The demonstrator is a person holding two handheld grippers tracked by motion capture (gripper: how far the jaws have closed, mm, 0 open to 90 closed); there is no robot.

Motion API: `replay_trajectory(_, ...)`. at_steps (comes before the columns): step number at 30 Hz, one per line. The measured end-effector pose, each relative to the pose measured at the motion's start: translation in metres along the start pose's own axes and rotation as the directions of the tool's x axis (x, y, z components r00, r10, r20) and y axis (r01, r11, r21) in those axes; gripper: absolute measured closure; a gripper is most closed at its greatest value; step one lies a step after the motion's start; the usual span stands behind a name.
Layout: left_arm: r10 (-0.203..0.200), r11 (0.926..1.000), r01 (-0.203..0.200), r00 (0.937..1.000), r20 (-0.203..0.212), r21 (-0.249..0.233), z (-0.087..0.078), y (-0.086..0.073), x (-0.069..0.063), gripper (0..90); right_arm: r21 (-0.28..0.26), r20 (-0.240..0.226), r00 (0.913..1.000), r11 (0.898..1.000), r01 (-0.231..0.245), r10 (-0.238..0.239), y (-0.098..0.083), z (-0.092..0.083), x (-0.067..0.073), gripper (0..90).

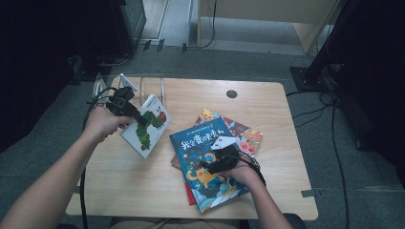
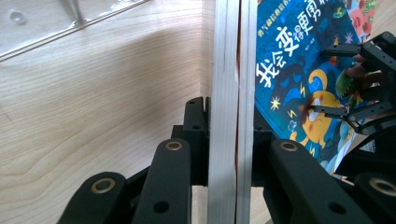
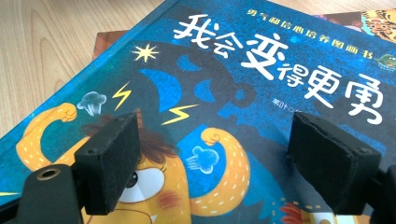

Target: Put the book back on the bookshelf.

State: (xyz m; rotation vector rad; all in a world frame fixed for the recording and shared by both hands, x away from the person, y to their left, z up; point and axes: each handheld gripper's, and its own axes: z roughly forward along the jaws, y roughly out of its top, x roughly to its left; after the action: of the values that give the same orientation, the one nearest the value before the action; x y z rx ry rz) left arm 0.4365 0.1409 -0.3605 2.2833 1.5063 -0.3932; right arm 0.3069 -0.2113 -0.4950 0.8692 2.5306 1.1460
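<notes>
My left gripper (image 1: 141, 121) is shut on a white picture book with a green caterpillar (image 1: 148, 129), holding it tilted above the table's left side. In the left gripper view the book's white page edge (image 2: 231, 93) runs upright between the two black jaws of the left gripper (image 2: 229, 144), clamped from both sides. My right gripper (image 1: 206, 166) rests over a blue picture book (image 1: 203, 143) that tops a stack at the table's middle. Its pads (image 3: 112, 158) stand wide apart above the blue cover (image 3: 261, 70), with nothing between them. The right gripper (image 2: 327, 79) shows beyond the held book.
Under the blue book lie other colourful books (image 1: 241, 133), fanned toward the right. A clear acrylic book stand (image 1: 145, 88) sits at the table's back left edge. A round cable hole (image 1: 231, 94) is at the back centre. The wooden table (image 1: 143, 186) has bare room at front left.
</notes>
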Motion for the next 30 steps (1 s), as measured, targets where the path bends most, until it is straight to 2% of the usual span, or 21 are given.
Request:
replay_trajectory(15,-0.041,0.9991,0.041,0.9984,-0.04,-0.009,-0.002,-0.001,0.009,77.1,0.004,-0.001,1.0,1.0,-0.001,0.001,0.001,0.001,-0.001,16.1)
replay_trajectory(21,-0.065,0.9977,0.063,0.9951,-0.075,-0.023,0.002,0.003,0.007,77.1,0.004,0.0,1.0,1.0,0.001,-0.001,0.001,0.001,-0.001,16.0)
replay_trajectory(30,-0.098,0.9948,0.096,0.9917,-0.083,-0.034,0.009,0.011,0.005,77.1,0.004,0.0,1.0,1.0,0.002,-0.002,0.001,0.001,-0.001,16.0)
